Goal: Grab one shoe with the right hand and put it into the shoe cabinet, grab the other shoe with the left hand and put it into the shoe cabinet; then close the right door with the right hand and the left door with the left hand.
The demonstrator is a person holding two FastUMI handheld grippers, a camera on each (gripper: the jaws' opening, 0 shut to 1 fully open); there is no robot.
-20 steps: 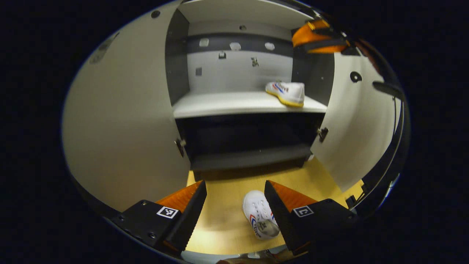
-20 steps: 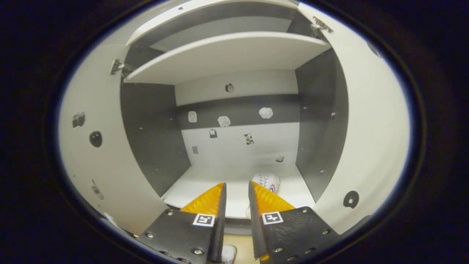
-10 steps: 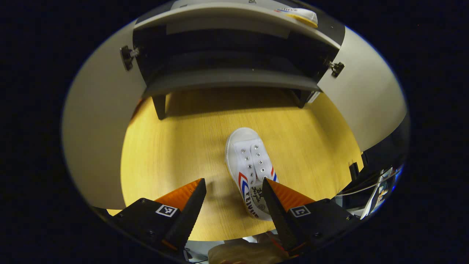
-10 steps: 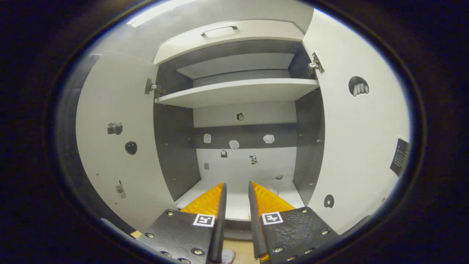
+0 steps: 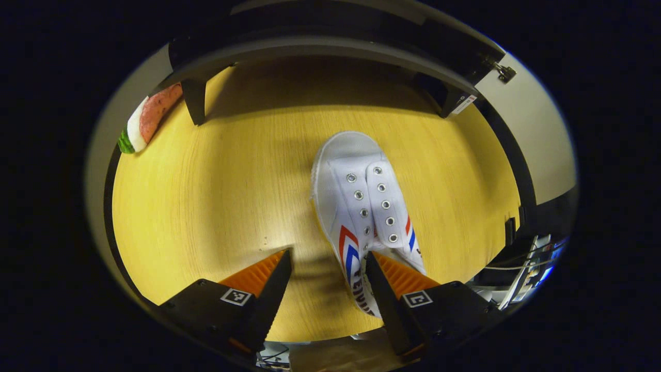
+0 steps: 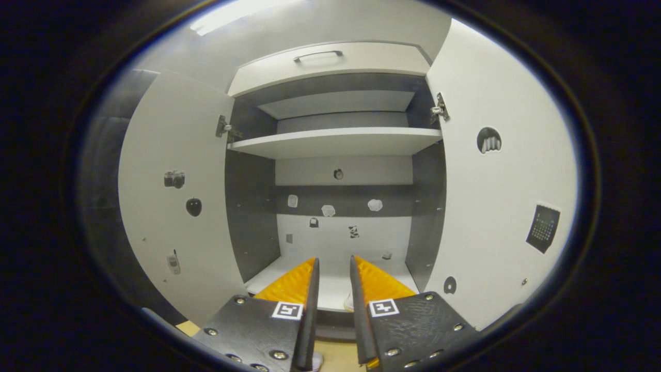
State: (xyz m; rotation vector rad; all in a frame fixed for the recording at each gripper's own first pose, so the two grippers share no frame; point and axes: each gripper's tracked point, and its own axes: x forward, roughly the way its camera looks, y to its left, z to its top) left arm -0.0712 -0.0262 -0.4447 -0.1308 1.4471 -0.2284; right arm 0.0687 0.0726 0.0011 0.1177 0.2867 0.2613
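A white canvas sneaker lies on the yellow wood-grain worktop, toe pointing toward the shoe cabinet, with metal eyelets up its front and red and blue chevron stripes on both sides; black lettering runs along its side near the heel, but it is partly covered and I cannot read it for certain. The left gripper hangs over the heel end with its jaws spread wide, one finger over the heel part of the shoe and the other over bare wood, so nothing is pinched. To the far left, beside a dark cabinet leg, lies a toy watermelon slice. In the right gripper view the right gripper faces the open cabinet with its jaws nearly pressed together, a narrow slit between them and nothing in it. Both white doors stand swung out, the left door carrying small stickers of a camera, an apple and a phone, the right door a calendar sticker and others. A white shelf crosses the interior, small stickers dot the back wall, and a drawer with a bar handle sits on top.
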